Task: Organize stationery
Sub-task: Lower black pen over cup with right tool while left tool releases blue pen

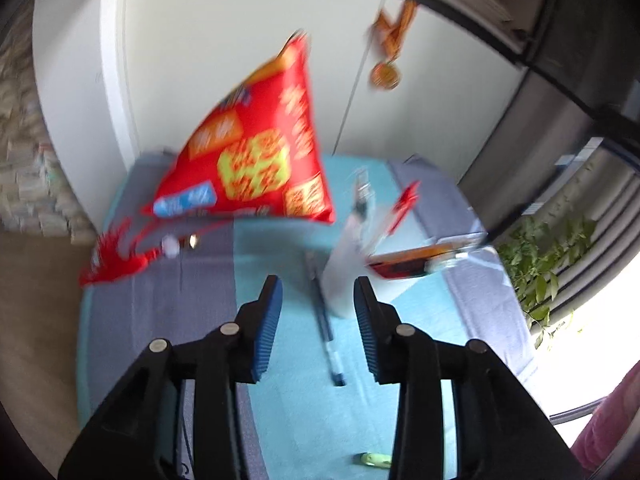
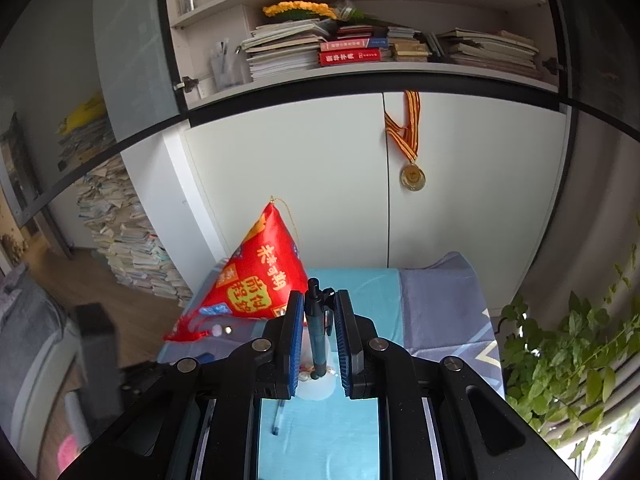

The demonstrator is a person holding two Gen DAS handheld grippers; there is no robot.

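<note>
Pen (image 2: 318, 328), dark teal: clamped upright in my right tool (image 2: 318, 340), above the white holder cup (image 2: 318, 388). Left tool (image 1: 318, 320): apart, empty, blue pen (image 1: 326, 332) beneath on the counter (image 1: 400, 400). Risk: pen may tip the light cup.

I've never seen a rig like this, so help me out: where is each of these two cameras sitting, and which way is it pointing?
Left wrist view: rides the left gripper, angled down at the blue cloth; its open fingers straddle a pen lying there.
Right wrist view: rides the right gripper, facing the white cabinet and bookshelves; its fingers hold a dark pen upright.
Both views share the red pyramid ornament and the medal.
</note>
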